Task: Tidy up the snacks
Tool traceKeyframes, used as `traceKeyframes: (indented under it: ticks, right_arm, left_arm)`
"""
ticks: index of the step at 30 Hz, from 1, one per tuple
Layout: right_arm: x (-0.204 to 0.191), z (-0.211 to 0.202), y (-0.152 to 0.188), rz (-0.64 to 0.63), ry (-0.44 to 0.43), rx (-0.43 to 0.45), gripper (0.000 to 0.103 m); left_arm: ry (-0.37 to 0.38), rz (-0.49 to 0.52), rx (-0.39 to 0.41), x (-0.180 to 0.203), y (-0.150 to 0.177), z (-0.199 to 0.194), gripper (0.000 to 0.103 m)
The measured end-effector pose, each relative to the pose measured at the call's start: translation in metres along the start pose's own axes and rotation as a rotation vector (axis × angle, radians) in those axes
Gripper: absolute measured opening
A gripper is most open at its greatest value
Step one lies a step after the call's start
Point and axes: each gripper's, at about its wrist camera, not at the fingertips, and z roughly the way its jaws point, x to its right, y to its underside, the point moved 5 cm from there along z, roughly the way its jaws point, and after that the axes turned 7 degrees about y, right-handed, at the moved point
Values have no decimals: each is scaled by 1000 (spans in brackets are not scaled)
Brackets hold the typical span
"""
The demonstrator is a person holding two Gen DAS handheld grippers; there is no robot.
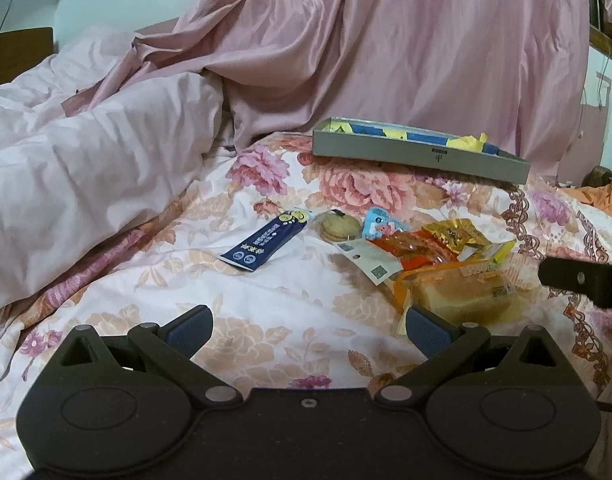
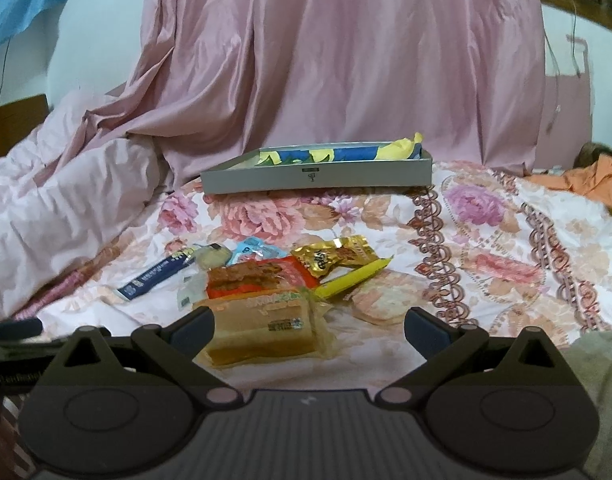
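Snacks lie in a loose pile on the floral bedspread: a wrapped bread slice (image 1: 464, 294) (image 2: 261, 326), a red packet (image 1: 420, 250) (image 2: 261, 274), a gold packet (image 1: 454, 234) (image 2: 334, 258), a yellow stick (image 2: 352, 280), a light-blue packet (image 1: 380, 222), round biscuits (image 1: 340, 226) and a dark-blue sachet (image 1: 261, 246) (image 2: 155, 276) off to the left. A grey box (image 1: 420, 154) (image 2: 318, 178) with blue and yellow packets inside sits behind them. My left gripper (image 1: 308, 328) is open, short of the pile. My right gripper (image 2: 310, 330) is open, its left finger beside the bread.
A pale pink duvet (image 1: 85, 184) is bunched on the left, and a pink curtain (image 2: 338, 60) hangs behind the box. Orange cloth (image 2: 586, 180) lies at the far right. The other gripper's black finger (image 1: 582, 280) shows at the right edge of the left wrist view.
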Motion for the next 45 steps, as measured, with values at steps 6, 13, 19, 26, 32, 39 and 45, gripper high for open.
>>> traceKeyframes:
  ticks: [6, 13, 19, 26, 32, 39, 45]
  right_arm:
    - [-10, 18, -13, -34, -161, -17, 103]
    - [-16, 46, -40, -109, -306, -25, 103]
    - [-28, 69, -55, -332, -472, -25, 103]
    - [-42, 77, -37, -637, -585, -16, 103]
    - [-40, 91, -20, -741, -586, -80, 103]
    - [-39, 100, -9, -797, -557, -123, 103]
    - [-44, 101, -5, -826, -584, -119, 100]
  left_arm:
    - [11, -20, -23, -4, -3, 10, 102]
    - [35, -43, -38, -13, -16, 29, 102]
    - [77, -36, -48, -20, -34, 49, 102]
    - [171, 10, -69, -12, -63, 83, 102]
    - [310, 163, -132, 19, -82, 123, 102]
    - [399, 363, -266, 56, -82, 169, 101]
    - [447, 457, -385, 64, -76, 197, 93]
